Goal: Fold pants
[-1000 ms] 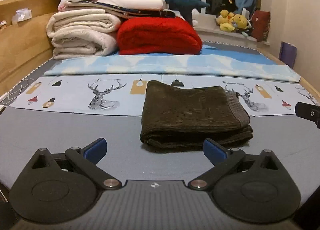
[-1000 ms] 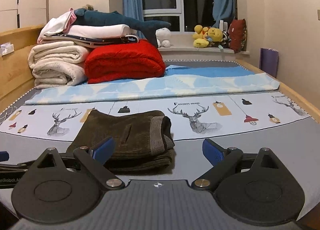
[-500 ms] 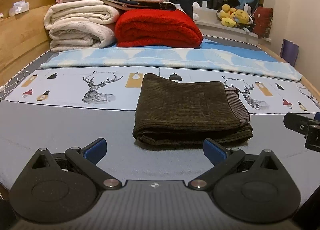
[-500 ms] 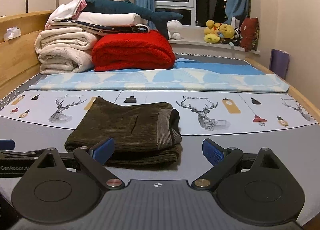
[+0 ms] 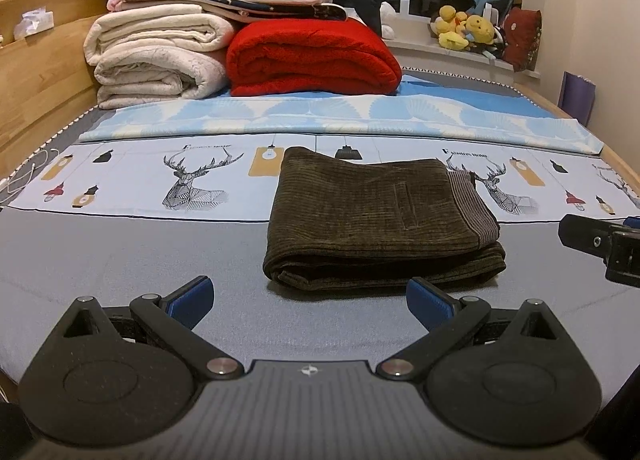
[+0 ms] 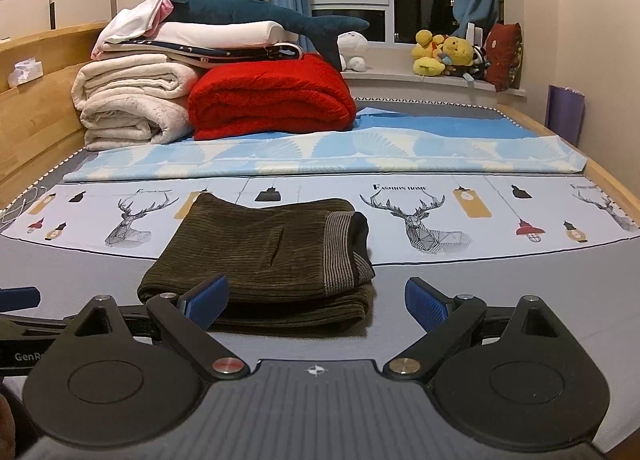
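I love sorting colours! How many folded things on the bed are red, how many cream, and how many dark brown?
Red: 1, the fluffy red folded blanket
Cream: 1, the thick cream folded blanket
Dark brown: 1, the dark brown corduroy folded pants
Total: 3

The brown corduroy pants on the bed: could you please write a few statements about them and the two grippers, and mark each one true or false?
1. The pants lie folded in a compact stack on the bed. True.
2. The left gripper is clamped on the pants. False: its jaws stand open, short of the fabric.
3. The striped waistband lies at the right end of the stack. True.
4. The right gripper holds the waistband. False: it is open and holds nothing.
5. The red blanket lies on top of the pants. False: it sits far behind them, beside the cream blankets.
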{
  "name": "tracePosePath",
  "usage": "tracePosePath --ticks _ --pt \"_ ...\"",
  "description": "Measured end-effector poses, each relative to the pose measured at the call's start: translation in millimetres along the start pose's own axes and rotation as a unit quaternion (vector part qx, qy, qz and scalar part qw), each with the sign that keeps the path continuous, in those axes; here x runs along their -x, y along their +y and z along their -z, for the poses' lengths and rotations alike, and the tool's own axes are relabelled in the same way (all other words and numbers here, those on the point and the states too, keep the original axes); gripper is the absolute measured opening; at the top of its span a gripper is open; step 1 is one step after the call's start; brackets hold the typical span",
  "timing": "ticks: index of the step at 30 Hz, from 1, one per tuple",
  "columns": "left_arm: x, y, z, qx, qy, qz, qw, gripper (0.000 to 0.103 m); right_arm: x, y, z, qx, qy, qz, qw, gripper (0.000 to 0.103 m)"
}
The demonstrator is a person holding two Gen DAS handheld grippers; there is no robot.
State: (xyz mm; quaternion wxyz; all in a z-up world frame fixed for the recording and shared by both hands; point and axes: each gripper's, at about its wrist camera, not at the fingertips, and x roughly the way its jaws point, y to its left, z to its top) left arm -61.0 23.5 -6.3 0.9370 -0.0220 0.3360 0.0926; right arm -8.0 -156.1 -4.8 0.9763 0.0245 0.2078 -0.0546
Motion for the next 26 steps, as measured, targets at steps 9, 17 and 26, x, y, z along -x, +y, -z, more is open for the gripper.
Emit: tracePosePath --ticks 9,17,26 --pt "0.6 -0.3 0.3 -0.006 -0.003 0.005 1.0 0.103 0.1 -0.2 0.4 0.002 0.001 0.0 1.0 0.095" --pt "1.5 0.2 0.7 -0.007 -0.006 0.008 0.9999 0.103 0.4 -0.6 0.8 0.004 0.001 -0.001 1.0 0.095" --pt "2.4 0.1 1.1 -0.011 -0.01 0.01 0.9998 0.103 1.0 -1.8 2.1 0.007 0.002 -0.002 1.0 0.095"
